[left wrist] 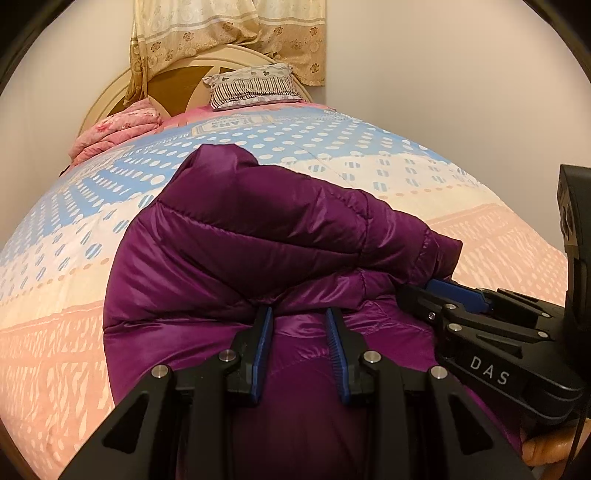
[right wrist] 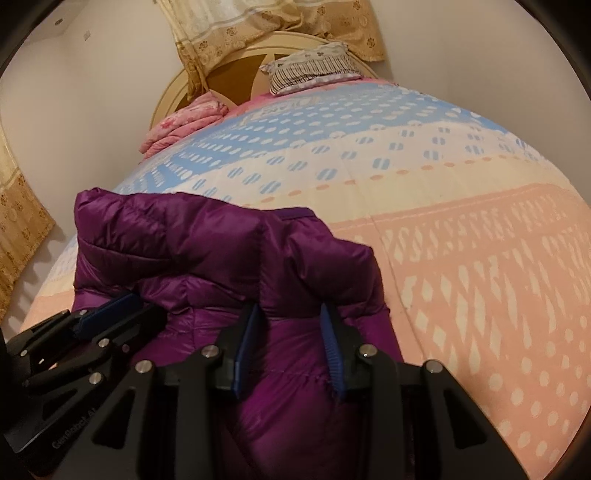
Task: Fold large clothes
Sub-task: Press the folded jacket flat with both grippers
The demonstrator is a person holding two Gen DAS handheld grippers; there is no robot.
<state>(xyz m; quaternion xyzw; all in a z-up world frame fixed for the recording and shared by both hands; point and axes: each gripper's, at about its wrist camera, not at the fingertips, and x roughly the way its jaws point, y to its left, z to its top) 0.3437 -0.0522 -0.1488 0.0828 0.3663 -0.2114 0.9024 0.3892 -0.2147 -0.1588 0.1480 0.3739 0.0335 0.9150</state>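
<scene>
A bed (left wrist: 480, 236) spread with a patterned quilt in blue, cream and pink bands fills both wrist views, its rounded headboard (left wrist: 110, 92) set against a pale wall beneath a gold floral curtain (left wrist: 229, 33). On the near part of the quilt lies a purple puffer jacket (left wrist: 258, 229), bunched and partly folded over itself, one quilted layer rising above the rest. At the head of the bed sit a folded pink blanket (left wrist: 114, 129) on the left and a small striped pillow (left wrist: 255, 86) to its right. The left gripper (left wrist: 300, 314) presses into the jacket's near fold, its blue-padded jaws clenched on the purple fabric bulging between them. Just beside it, the right gripper (right wrist: 290, 310) likewise grasps a raised fold of the jacket, fabric pinched between its pads (right wrist: 332, 350).
</scene>
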